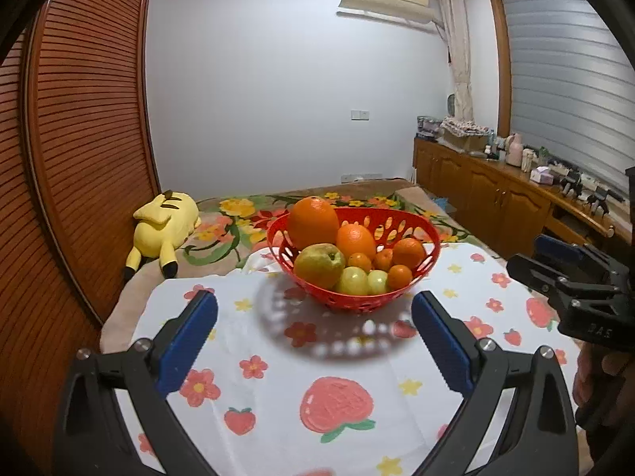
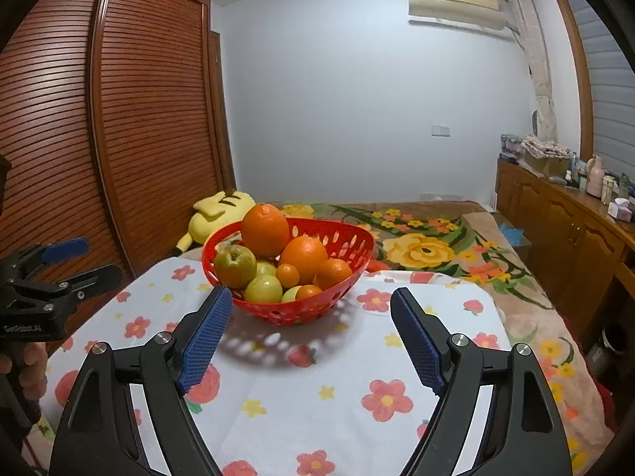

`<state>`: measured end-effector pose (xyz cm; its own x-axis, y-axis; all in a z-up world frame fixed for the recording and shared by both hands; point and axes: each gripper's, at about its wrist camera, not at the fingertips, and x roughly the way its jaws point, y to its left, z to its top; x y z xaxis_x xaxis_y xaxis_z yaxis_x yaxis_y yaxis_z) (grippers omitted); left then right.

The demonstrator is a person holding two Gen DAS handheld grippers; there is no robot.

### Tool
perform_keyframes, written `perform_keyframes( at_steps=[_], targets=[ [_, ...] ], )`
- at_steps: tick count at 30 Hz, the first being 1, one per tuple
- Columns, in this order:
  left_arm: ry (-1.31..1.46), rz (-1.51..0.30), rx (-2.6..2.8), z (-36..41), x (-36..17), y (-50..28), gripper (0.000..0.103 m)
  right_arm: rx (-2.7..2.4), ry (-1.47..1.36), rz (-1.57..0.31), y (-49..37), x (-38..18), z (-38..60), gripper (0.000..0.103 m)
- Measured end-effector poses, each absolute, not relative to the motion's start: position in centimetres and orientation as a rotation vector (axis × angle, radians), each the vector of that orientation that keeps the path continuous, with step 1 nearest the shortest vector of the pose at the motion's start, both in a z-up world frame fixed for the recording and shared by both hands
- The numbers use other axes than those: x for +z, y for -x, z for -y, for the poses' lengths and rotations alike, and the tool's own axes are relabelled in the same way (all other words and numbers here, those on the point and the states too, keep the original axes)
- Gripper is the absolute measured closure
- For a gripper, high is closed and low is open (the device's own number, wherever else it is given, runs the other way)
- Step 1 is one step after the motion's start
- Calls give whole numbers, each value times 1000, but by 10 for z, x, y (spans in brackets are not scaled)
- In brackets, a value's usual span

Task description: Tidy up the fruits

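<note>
A red perforated basket (image 1: 430,256) (image 2: 359,256) stands on the white floral cloth (image 1: 349,361) (image 2: 317,373). It holds a large orange (image 1: 312,222) (image 2: 265,230), a second orange (image 1: 355,240) (image 2: 304,253), several small mandarins (image 1: 408,252) (image 2: 333,273), a green-yellow apple (image 1: 318,264) (image 2: 235,265) and small yellow-green fruits (image 1: 352,280) (image 2: 263,288). My left gripper (image 1: 314,313) (image 2: 75,260) is open and empty, short of the basket. My right gripper (image 2: 311,305) (image 1: 533,252) is open and empty, just before the basket.
A yellow plush toy (image 1: 164,224) (image 2: 218,214) lies on the flowered blanket (image 1: 230,222) (image 2: 436,246) behind the cloth. A slatted wooden wardrobe (image 1: 79,139) (image 2: 99,127) stands on the left. A wooden sideboard (image 1: 496,190) (image 2: 575,230) with clutter runs along the right.
</note>
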<state>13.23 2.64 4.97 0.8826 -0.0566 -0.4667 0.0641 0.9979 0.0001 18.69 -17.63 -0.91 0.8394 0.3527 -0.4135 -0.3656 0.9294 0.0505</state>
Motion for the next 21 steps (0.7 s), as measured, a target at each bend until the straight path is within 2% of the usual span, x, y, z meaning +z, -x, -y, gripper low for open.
perform_keyframes(
  at_steps=[21],
  targets=[
    [-3, -476, -42, -26, 42, -116, 4, 332, 21, -426, -175, -15, 182, 19]
  ],
)
